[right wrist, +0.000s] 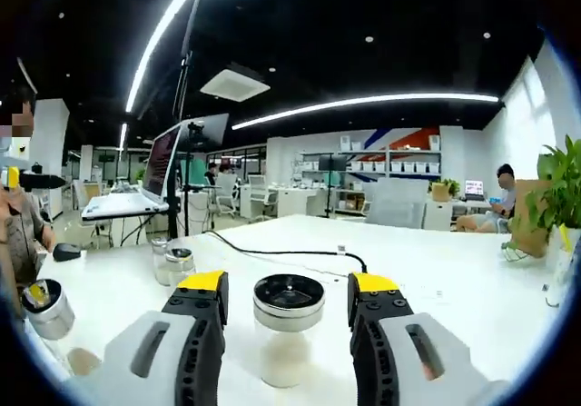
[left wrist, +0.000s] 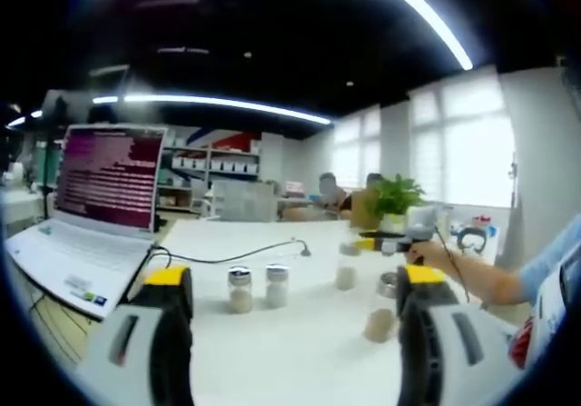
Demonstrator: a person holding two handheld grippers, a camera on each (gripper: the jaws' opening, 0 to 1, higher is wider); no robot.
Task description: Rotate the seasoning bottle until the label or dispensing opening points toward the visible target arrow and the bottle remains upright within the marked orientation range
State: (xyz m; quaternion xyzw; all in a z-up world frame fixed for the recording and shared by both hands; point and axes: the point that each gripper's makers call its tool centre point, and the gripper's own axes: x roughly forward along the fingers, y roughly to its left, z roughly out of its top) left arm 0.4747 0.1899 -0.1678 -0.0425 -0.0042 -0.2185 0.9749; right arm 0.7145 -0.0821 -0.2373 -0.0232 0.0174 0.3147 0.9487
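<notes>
The seasoning bottle stands upright on the white table between the right gripper's open jaws, contact unclear. The left gripper hangs open; its lower body is cut off.

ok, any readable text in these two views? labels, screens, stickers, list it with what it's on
Nothing legible in either view.
Laptop screen: lines of light text on magenta, too blurred to read.
Sticker on the laptop palm rest: too small to read.
Seasoning bottle between the right gripper fingers: no label visible on it.
Bottles on the table: no readable print.
</notes>
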